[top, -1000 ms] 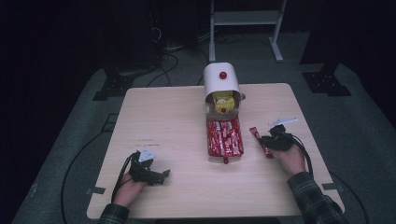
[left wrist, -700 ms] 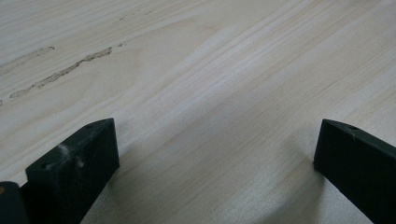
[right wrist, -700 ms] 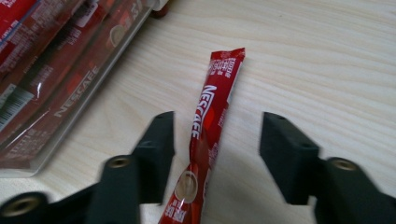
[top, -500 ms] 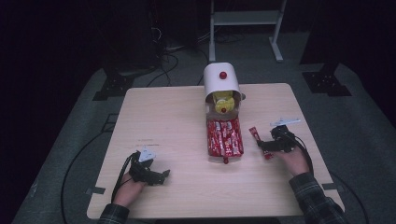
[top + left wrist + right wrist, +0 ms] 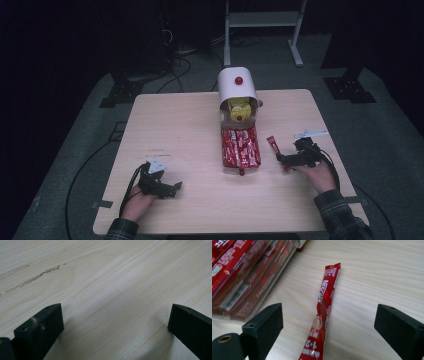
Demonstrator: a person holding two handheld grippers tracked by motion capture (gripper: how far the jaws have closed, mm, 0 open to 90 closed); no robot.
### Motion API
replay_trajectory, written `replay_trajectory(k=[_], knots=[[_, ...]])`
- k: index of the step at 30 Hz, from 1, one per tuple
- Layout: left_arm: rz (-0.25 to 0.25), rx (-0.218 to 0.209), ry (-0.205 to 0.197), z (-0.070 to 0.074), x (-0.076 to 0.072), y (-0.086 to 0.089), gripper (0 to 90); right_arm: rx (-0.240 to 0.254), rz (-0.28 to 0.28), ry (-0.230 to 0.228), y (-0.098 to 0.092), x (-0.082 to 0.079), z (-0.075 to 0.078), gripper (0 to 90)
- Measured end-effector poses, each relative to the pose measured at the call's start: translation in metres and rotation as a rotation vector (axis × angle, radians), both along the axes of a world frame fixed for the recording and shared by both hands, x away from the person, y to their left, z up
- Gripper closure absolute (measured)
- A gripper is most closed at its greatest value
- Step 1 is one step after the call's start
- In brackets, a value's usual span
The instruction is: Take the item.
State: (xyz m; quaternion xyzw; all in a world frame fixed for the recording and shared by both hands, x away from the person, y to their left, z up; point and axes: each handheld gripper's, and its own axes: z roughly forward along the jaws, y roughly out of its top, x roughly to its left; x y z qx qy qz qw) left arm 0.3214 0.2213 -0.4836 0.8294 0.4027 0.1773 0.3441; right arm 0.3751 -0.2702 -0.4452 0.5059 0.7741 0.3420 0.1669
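**Right hand-held gripper settles over a loose red sachet**

Since a second ago the right hand-held gripper (image 5: pixel 283 160) has slid slightly forward and inward along the red sachet (image 5: pixel 321 312), while the left hand-held gripper (image 5: pixel 172 188) has stayed put. Seen along the right one, its jaws stand spread wide with the sachet lying flat on the tabletop (image 5: pixel 190 130) between them, touching neither. Just beside the sachet, toward the middle, sits a clear tray (image 5: pixel 226 165) packed with red sachets (image 5: pixel 241 146), and beyond it a white dispenser (image 5: pixel 236 85) with a red knob. Near the person's edge, the left one rests with jaws spread over bare wood, well apart from the tray
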Motion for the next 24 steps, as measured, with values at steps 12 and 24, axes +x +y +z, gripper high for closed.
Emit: replay_trajectory(k=[12,24], knots=[[0.0,0.0,0.0,0.0,0.0,0.0,0.0,-0.013,0.011,-0.007,-0.006,-0.017,-0.002,2.7],[0.003,-0.005,-0.001,0.0,0.0,0.0,0.0,-0.022,-0.005,-0.039,-0.022,-0.032,-0.008,2.0]])
